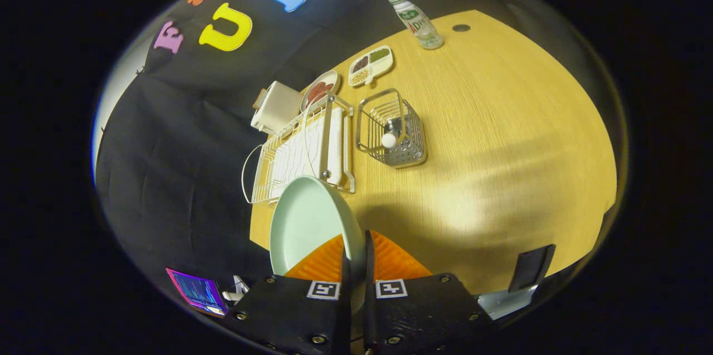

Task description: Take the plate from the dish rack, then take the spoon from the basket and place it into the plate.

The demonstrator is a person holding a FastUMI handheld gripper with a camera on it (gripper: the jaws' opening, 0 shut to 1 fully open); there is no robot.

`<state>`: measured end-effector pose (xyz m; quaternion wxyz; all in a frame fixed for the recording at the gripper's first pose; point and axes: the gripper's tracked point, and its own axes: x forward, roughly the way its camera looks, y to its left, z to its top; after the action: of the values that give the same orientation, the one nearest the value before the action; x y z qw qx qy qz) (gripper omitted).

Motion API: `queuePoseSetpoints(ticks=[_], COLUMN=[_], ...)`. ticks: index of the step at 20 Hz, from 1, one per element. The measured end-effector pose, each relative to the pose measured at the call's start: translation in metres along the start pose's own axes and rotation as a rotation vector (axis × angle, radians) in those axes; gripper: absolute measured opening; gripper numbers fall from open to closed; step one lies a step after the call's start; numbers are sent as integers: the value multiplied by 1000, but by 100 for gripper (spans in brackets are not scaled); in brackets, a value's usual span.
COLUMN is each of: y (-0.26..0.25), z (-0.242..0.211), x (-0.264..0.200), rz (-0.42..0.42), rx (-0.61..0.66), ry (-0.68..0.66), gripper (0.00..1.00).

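Observation:
My gripper is shut on the rim of a pale green plate, which is held on edge, lifted above the wooden table. The plate hangs just in front of the white wire dish rack, clear of its slots. Beyond the fingers and to the right of the rack stands a wire basket with a spoon upright in it; its white rounded handle end points up toward me.
Behind the rack sit a white boxy appliance, a plate of reddish food and a divided snack tray. A bottle stands at the far table edge. A lit screen lies low beside the gripper.

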<state>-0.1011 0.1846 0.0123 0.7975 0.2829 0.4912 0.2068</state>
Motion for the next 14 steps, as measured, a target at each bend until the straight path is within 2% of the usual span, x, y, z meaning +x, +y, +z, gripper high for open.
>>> queuePoseSetpoints(ticks=[6,14], y=[-37,-56], z=[-9,-23], x=[28,62], rz=[-39,-74], rx=[30,93], ry=[-21,3], gripper=[10,11])
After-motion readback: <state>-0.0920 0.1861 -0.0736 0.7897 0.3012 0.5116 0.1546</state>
